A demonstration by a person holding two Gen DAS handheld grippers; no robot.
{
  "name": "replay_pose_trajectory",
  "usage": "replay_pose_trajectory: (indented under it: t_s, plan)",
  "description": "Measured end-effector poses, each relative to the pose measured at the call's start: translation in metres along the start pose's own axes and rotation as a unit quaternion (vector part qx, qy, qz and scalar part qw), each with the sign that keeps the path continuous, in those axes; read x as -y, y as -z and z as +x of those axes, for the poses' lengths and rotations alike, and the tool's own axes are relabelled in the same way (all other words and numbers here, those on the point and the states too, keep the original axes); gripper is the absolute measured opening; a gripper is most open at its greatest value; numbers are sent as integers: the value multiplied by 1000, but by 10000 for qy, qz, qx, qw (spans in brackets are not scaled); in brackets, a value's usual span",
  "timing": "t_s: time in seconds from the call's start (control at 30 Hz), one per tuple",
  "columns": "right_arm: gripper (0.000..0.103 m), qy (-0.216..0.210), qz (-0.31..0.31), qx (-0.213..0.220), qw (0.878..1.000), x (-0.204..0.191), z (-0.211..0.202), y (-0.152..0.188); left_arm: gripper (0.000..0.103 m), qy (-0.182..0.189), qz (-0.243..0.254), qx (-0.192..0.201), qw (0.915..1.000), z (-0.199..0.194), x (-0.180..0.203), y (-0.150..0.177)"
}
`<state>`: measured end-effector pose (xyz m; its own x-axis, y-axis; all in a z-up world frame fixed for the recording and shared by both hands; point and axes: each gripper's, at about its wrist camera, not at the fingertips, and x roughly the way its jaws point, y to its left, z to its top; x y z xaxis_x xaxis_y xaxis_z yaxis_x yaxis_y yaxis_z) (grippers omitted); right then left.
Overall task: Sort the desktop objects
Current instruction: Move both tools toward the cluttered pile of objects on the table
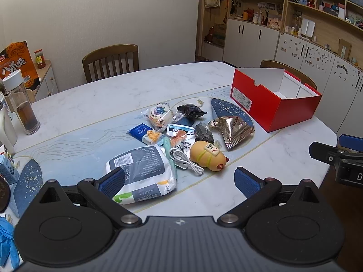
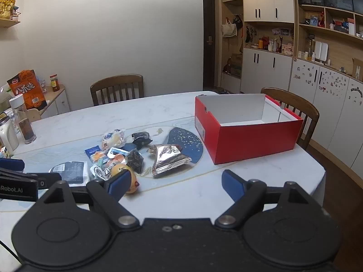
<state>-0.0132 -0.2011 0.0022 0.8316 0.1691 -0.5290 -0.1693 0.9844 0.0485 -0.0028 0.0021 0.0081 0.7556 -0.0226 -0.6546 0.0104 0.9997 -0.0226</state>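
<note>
Red cardboard shoebox (image 1: 272, 111), lidless and with a white inside, stands on the white marble-patterned table (image 1: 95, 99); everything else is placed from it. To its left lies the heap of small things to sort. Nearest the box is a crumpled silver foil snack bag (image 1: 233, 129), just beside it a small black wrapped packet (image 1: 204, 132), and farther back another black packet (image 1: 191, 110). Farther left are a clear-wrapped round snack with a blue print (image 1: 158, 115) and a blue sachet (image 1: 145, 134). Toward the camera from these lie a yellow rounded toy figure with a red tip (image 1: 209, 157), a coiled white cable (image 1: 187, 162) touching it, and a large white and grey paper-tissue pack (image 1: 145, 174).

The left gripper (image 1: 179, 181) hangs above the near side of the heap, jaws spread wide with nothing between them. The right gripper (image 2: 173, 184) hovers over bare table in front of the box, jaws likewise apart and empty.
</note>
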Motion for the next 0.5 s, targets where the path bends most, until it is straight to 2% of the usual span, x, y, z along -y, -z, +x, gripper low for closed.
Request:
replay_pose_trajectory:
  t_s: [0.5]
  plan:
    - [88,-41,-40,-8,10000,-6,1,-2,103,-207,123,89,9997,2,1,3]
